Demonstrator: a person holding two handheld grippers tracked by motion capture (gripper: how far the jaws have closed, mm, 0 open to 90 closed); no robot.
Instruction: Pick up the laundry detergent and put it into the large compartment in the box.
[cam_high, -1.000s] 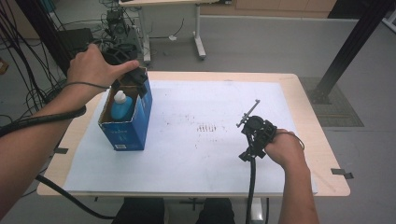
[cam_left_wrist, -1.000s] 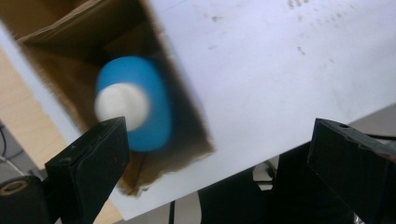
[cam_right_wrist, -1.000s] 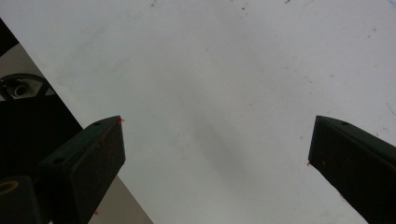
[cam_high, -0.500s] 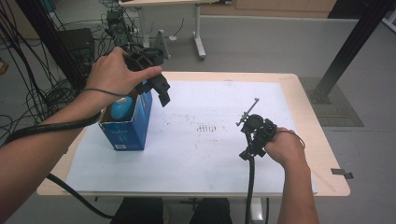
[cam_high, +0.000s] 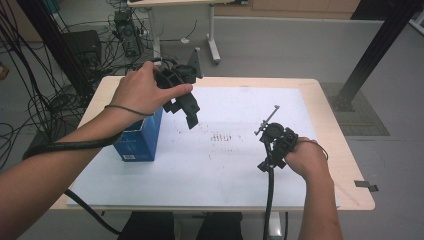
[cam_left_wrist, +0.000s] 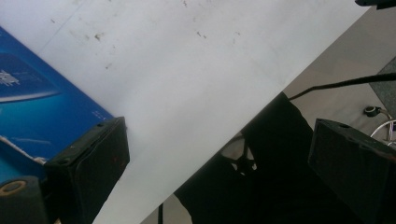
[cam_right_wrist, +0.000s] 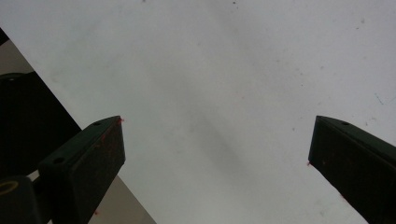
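Blue cardboard box (cam_high: 137, 139) stands upright at left of centre in the high view, on the white paper sheet (cam_high: 225, 155) covering the wooden table (cam_high: 345, 165). Left gripper (cam_high: 191, 116) hangs above and just right of it, jaws spread, empty. Right gripper (cam_high: 266, 162), lower right of centre, rests low over the sheet, jaws wide apart, empty.

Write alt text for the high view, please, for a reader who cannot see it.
A person's left hand holds the left gripper in the air, jaws open and empty, beside an open blue box on a white-covered table. The right gripper rests low over the white sheet at the table's right, holding nothing.
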